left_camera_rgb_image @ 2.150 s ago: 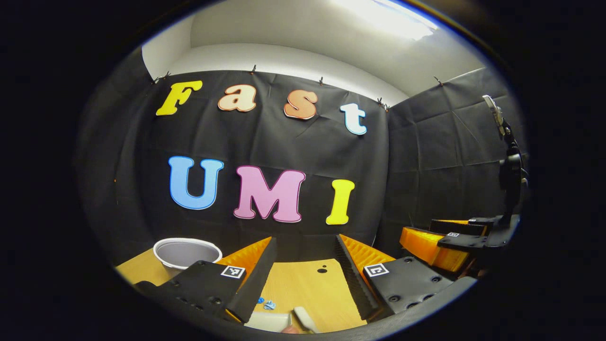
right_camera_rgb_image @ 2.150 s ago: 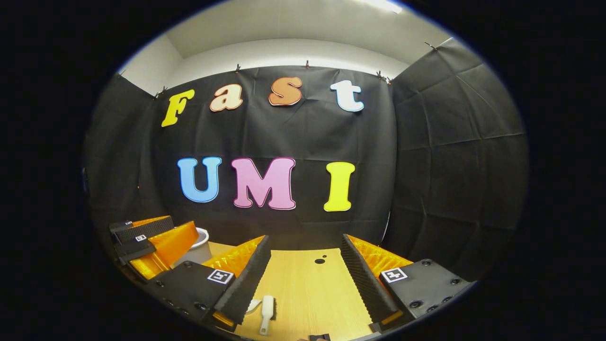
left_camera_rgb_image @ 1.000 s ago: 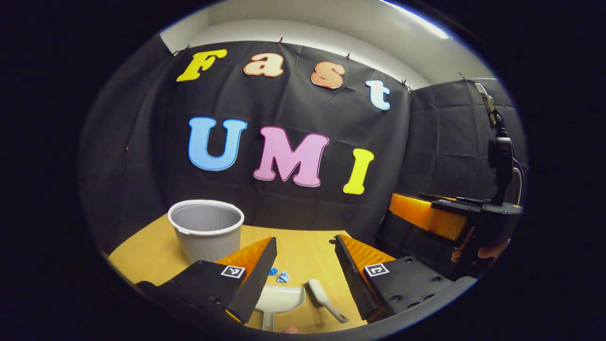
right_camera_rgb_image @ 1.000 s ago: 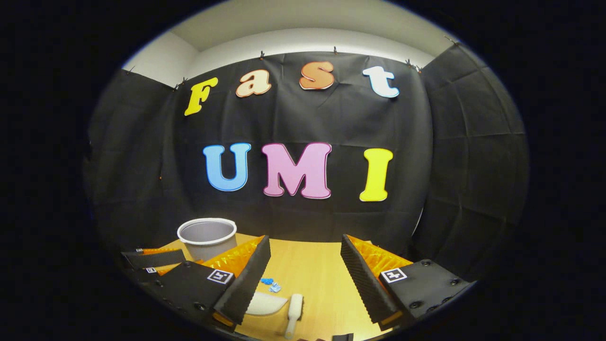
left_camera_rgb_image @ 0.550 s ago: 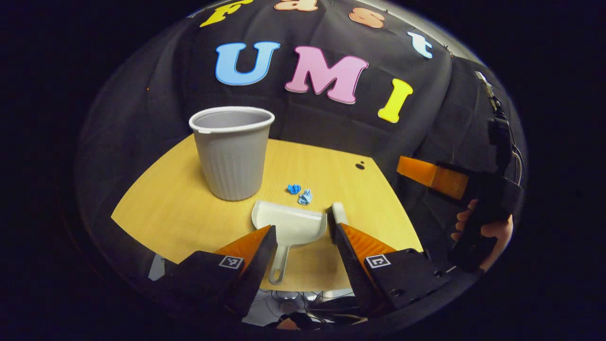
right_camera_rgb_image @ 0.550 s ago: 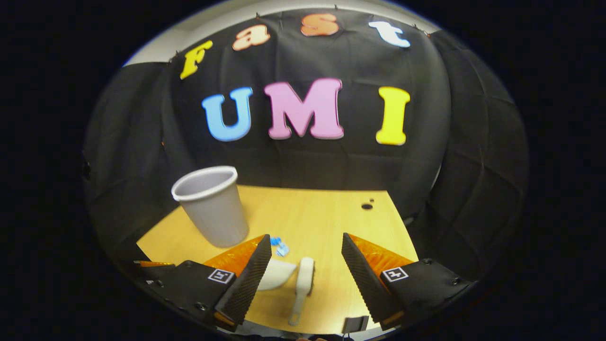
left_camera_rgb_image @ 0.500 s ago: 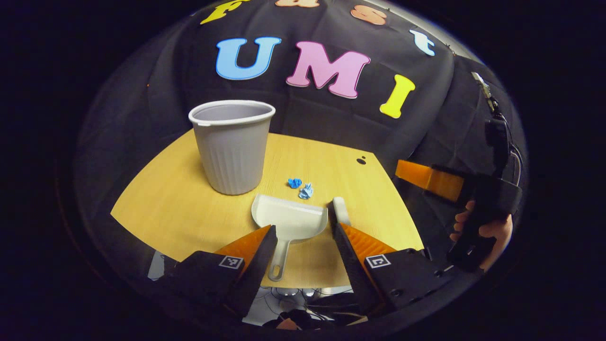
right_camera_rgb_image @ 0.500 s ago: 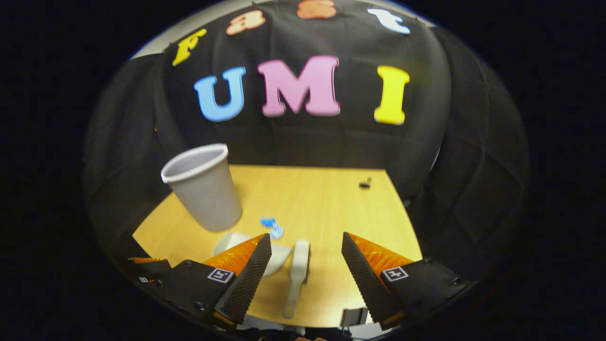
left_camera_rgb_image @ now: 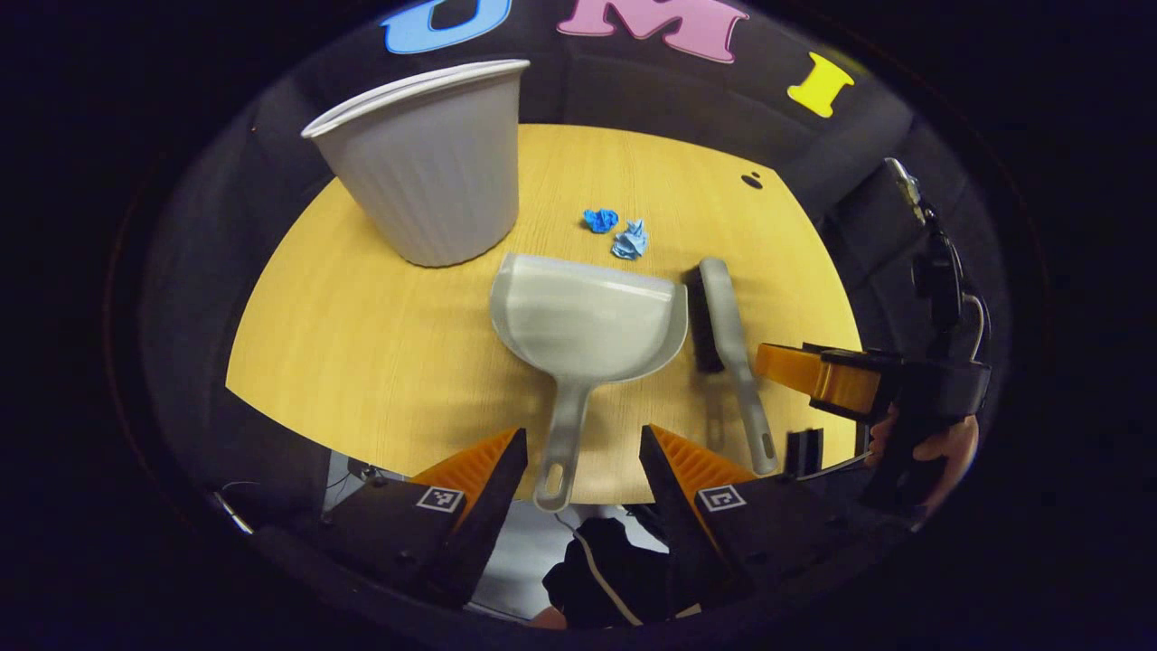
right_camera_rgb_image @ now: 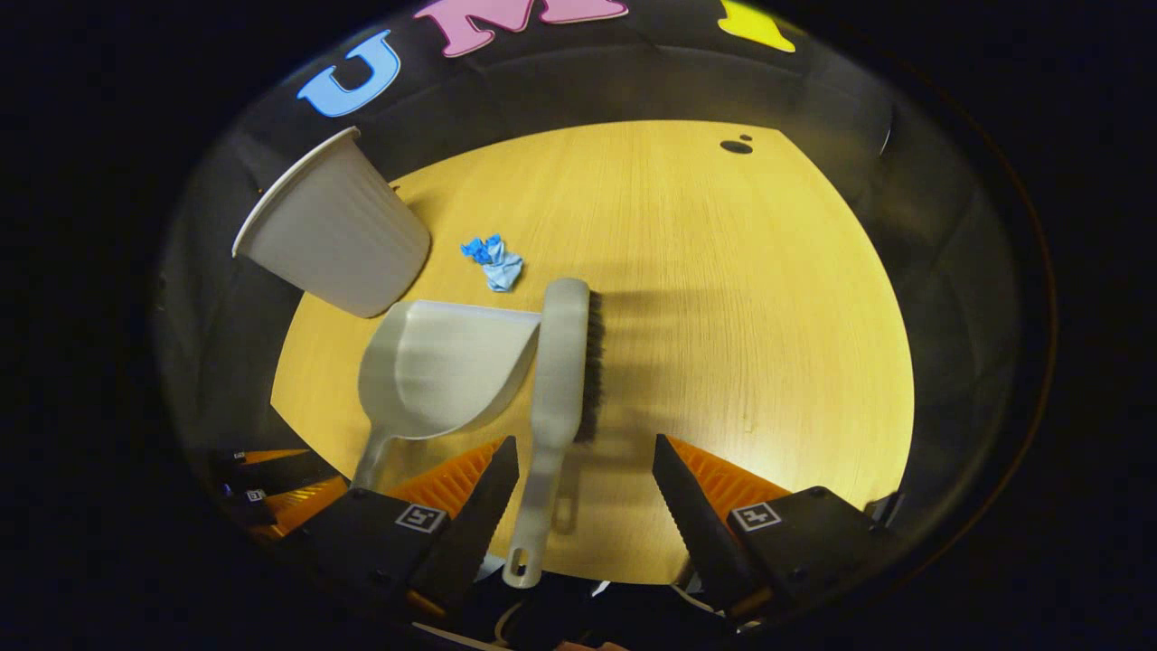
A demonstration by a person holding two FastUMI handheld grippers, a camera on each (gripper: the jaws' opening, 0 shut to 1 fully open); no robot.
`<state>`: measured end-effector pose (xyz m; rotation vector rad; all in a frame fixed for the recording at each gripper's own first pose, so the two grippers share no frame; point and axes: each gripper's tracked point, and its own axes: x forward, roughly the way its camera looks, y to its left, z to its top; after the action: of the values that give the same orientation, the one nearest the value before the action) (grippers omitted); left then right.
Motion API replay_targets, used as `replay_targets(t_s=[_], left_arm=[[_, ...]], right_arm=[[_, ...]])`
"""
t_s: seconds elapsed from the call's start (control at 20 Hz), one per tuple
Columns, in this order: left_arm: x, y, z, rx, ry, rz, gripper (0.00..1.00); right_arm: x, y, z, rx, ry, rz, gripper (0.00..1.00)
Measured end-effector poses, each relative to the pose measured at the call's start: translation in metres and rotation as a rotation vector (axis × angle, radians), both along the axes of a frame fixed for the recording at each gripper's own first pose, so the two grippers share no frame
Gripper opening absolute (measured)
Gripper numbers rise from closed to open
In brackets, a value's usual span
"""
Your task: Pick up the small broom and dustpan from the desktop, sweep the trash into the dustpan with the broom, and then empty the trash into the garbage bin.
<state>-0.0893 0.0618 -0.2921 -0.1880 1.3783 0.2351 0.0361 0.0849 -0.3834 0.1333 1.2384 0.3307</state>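
A grey dustpan (left_camera_rgb_image: pixel 586 324) lies flat on the wooden desktop (left_camera_rgb_image: pixel 362 307), its handle pointing at the near edge. My left gripper (left_camera_rgb_image: pixel 578 452) hovers open above that handle, touching nothing. Beside it lies the small grey broom (right_camera_rgb_image: pixel 562 380), bristles to its right side, also seen as the broom (left_camera_rgb_image: pixel 728 348) in the left gripper view. My right gripper (right_camera_rgb_image: pixel 583 461) is open, above the broom's handle. Two blue crumpled scraps (left_camera_rgb_image: pixel 617 233) sit just beyond the dustpan's mouth, the same scraps (right_camera_rgb_image: pixel 493 258) in the right gripper view. The dustpan (right_camera_rgb_image: pixel 434 371) lies left of the broom there.
A ribbed grey garbage bin (left_camera_rgb_image: pixel 429 163) stands at the desk's far left, the bin (right_camera_rgb_image: pixel 330 240) also in the right gripper view. A hand holding the right gripper (left_camera_rgb_image: pixel 841 380) shows at the right of the left gripper view. A small dark hole (right_camera_rgb_image: pixel 734 146) marks the far desk.
Both grippers have tilted down and risen over the desk, so the dustpan and broom now lie between their open fingers. Nothing on the desk has moved.
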Motion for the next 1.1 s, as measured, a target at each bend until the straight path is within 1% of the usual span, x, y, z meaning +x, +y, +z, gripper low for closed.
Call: replay_targets(t_s=[0.15,0.3,0.4,0.55,0.65,0.8,0.9,1.05,1.1], left_arm=[[0.002,-0.012,-0.021,-0.041,0.079,0.031,0.77],[0.011,-0.008,-0.032,-0.023,0.134,0.032,0.77],[0.022,-0.004,-0.032,-0.014,0.129,0.029,0.77],[0.028,0.002,-0.024,-0.004,0.124,0.021,0.77],[0.029,0.007,-0.029,-0.004,0.139,0.009,0.77],[0.03,0.01,-0.039,-0.018,0.171,-0.017,0.77],[0.034,0.012,-0.048,-0.03,0.191,-0.043,0.77],[0.047,0.017,-0.059,-0.044,0.201,-0.061,0.77],[0.052,0.02,-0.062,-0.042,0.198,-0.067,0.75]], right_arm=[[-0.003,0.005,-0.02,0.015,0.084,0.025,0.98],[-0.005,0.016,-0.014,0.043,0.109,0.044,0.99],[-0.007,0.025,-0.012,0.058,0.109,0.073,0.99],[-0.014,0.034,-0.012,0.068,0.129,0.087,0.98],[-0.014,0.033,-0.017,0.05,0.14,0.083,0.98],[-0.012,0.036,-0.023,0.023,0.169,0.052,0.99],[-0.015,0.041,-0.031,-0.007,0.192,0.047,0.98],[-0.019,0.048,-0.04,-0.042,0.233,0.035,0.99],[-0.018,0.05,-0.042,-0.054,0.236,0.025,0.91]])
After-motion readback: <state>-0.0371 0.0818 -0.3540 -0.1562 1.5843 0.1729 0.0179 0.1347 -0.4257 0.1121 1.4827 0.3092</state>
